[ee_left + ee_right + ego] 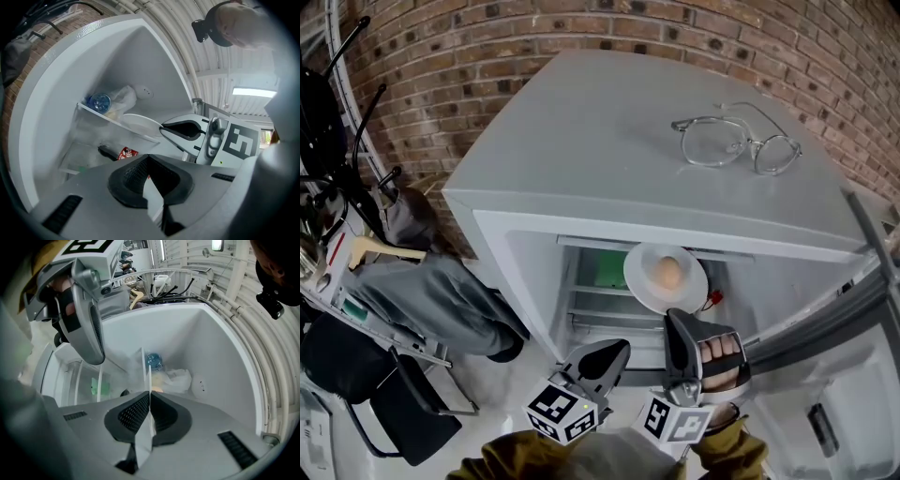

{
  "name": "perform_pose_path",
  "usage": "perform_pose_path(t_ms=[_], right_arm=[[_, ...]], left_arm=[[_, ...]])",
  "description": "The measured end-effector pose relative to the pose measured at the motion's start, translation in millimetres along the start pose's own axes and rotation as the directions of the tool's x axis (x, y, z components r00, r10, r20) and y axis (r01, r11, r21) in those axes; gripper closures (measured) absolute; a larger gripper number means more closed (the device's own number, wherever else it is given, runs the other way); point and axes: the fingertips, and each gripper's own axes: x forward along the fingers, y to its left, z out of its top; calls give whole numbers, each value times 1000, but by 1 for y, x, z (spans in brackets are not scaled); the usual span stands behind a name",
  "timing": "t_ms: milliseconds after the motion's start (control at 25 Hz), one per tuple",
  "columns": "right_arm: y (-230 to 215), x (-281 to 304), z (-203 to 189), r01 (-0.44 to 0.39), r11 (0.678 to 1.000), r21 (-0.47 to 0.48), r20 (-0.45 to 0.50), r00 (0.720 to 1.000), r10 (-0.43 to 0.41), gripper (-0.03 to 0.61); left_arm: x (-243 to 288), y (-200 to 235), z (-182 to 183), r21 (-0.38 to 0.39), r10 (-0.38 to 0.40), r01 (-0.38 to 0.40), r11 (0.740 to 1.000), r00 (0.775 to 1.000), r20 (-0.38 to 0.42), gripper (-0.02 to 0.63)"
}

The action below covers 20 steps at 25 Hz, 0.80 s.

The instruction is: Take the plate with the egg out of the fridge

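Observation:
A white plate (pixel 649 289) carrying a brown egg (pixel 668 273) is level at the mouth of the open fridge (pixel 581 141), just above the upper shelf. My right gripper (pixel 677 319) is shut on the plate's near rim. In the right gripper view the plate (pixel 148 376) shows edge-on between the pads, the egg (pixel 157 390) peeking just behind. My left gripper (pixel 617 349) hangs to the left of the plate, lower, shut on nothing. The left gripper view shows the plate (pixel 140 124) beyond its tips (pixel 146 158), with the right gripper (pixel 185 130) on it.
A pair of glasses (pixel 736 141) lies on the fridge top. Inside are a blue-capped bottle (pixel 99 102), a plastic bag (pixel 123 98), a red can (pixel 125 153) and something green (pixel 605 270). The fridge door (pixel 825 375) stands open at right. A chair with clothes (pixel 422 300) is at left.

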Motion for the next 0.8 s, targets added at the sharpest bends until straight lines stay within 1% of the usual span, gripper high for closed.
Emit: perform_pose_path(t_ms=[120,440,680,800], right_arm=[[5,-3,2,6,1000,-4,10,1000,-6,565],[5,-17,8,71,997,-7,36,997,-70,565],[7,-24,16,90,995,-32,54,995,-88,565],[7,-26,20,102,994,-37,56,993,-100,565]], left_arm=[[-3,0,-1,-2,7,-7,1000,1000,0,606],[-10,2,-1,-11,22,-22,1000,1000,-2,606],[-13,0,-3,-2,-6,6,1000,1000,-28,606],[-17,2,2,-2,-15,15,1000,999,-36,606]])
